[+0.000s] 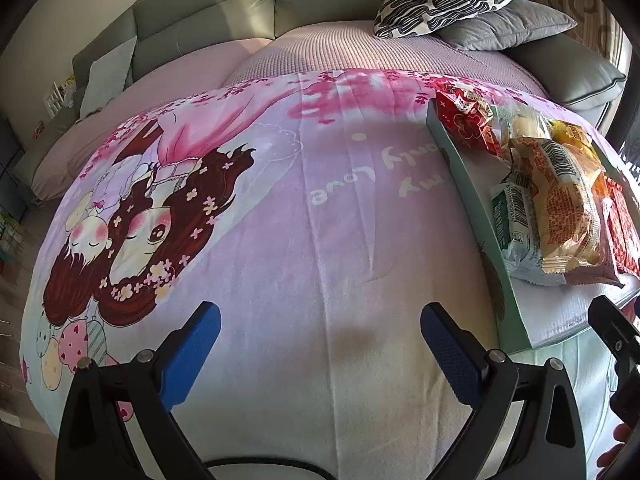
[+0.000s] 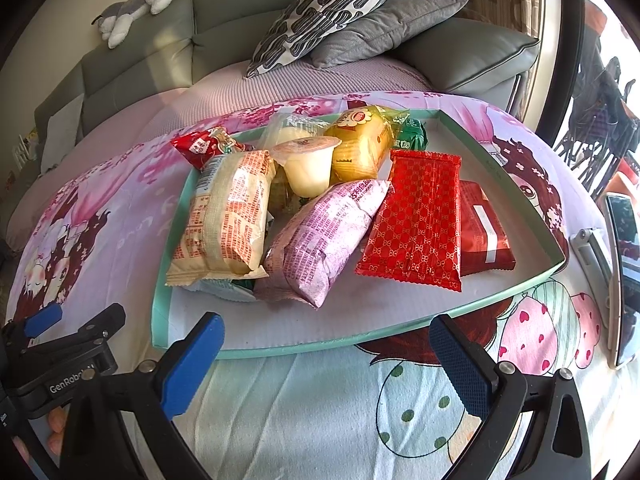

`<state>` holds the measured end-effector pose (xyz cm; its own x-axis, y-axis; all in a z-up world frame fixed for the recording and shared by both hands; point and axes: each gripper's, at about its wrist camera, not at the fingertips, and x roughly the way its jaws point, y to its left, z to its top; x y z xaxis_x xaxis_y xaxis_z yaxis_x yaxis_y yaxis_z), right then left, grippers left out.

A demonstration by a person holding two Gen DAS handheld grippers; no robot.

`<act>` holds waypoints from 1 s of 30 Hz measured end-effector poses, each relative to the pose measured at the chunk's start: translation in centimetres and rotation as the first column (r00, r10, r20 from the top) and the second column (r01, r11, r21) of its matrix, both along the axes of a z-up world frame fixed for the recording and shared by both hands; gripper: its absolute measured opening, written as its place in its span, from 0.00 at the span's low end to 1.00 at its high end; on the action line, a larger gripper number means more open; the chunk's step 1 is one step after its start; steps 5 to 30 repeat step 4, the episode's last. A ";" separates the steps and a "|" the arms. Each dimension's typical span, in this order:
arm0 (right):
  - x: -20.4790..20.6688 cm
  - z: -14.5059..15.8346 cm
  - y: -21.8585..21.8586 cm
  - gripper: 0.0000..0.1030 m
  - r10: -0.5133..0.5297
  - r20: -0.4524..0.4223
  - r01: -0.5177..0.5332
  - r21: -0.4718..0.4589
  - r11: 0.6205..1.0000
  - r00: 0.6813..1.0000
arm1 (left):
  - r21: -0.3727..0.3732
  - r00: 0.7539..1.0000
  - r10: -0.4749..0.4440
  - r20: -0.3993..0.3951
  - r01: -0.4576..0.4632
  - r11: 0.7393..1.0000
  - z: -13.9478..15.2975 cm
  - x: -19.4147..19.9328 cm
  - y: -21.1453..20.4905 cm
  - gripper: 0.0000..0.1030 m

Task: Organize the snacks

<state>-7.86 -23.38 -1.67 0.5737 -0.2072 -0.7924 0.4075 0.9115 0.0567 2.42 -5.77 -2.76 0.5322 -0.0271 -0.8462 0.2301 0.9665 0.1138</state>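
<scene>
Left tongs spread wide, gripping nothing, hovering over a bare stretch of the cartoon-printed cloth on the tabletop. Right tongs likewise spread wide and empty, poised just above the near rim of the tray. Just to the left in the right wrist view, the black body of the left tool beside the tray's near left corner. Inside the shallow green-rimmed tray, a heap of snacks: at the left an orange-printed packet lying on top of a pale green one, beside it a pink packet angled toward the near edge, then a red patterned packet partly overlapping a darker red packet at the right. Farther back, a jelly cup tipped on its side, a yellow packet, a small green packet and a red bag at the far left corner. In the left wrist view, the same tray well to the right of those tongs. At the far right of the tabletop, a phone propped on a stand. Beyond the tabletop, a grey sofa with a patterned cushion, a grey cushion and a plush toy on its back.
</scene>
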 end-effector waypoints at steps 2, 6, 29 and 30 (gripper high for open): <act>0.0 0.0 0.0 1.00 0.000 -0.001 0.000 0.000 1.000 1.000 | 0.002 1.000 -0.004 -0.002 0.004 1.000 0.0 0.0 0.0 0.97; 0.1 -0.1 0.0 1.00 0.000 -0.003 0.000 0.000 1.000 1.000 | -0.004 1.000 -0.005 -0.007 0.005 1.000 -0.1 0.1 0.0 0.97; 0.1 -0.1 0.0 1.00 0.000 -0.003 0.000 0.000 1.000 1.000 | -0.004 1.000 -0.005 -0.007 0.005 1.000 -0.1 0.1 0.0 0.97; 0.1 -0.1 0.0 1.00 0.000 -0.003 0.000 0.000 1.000 1.000 | -0.004 1.000 -0.005 -0.007 0.005 1.000 -0.1 0.1 0.0 0.97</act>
